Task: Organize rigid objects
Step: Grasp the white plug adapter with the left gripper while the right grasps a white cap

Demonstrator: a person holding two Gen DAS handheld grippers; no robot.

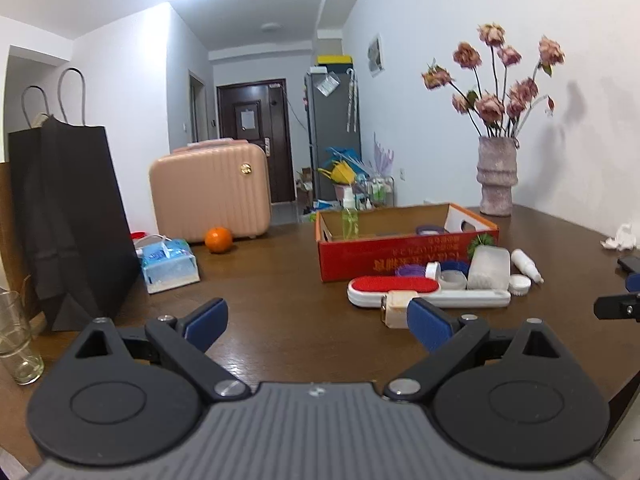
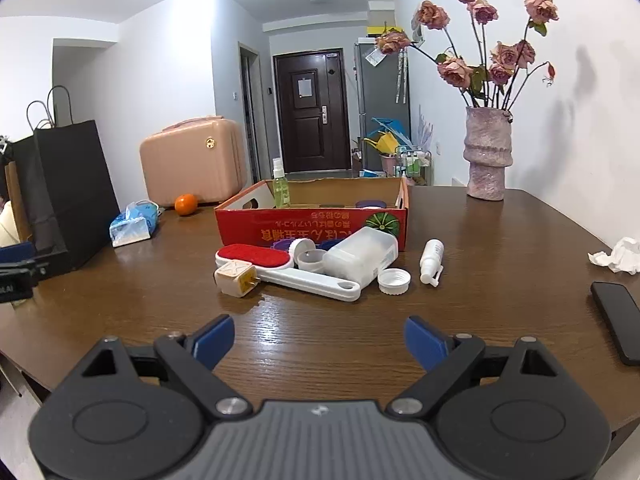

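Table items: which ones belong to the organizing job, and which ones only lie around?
For the job: red cardboard box, lint brush, plug adapter, clear plastic case, small white bottle, white cap.

Just lying about: flower vase, phone, crumpled tissue, orange, tissue pack, black paper bag.

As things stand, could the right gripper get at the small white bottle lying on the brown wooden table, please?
Probably yes. The right gripper is open and empty, and bare table lies between it and the small white bottle. Only the white ribbed cap sits close beside the bottle.
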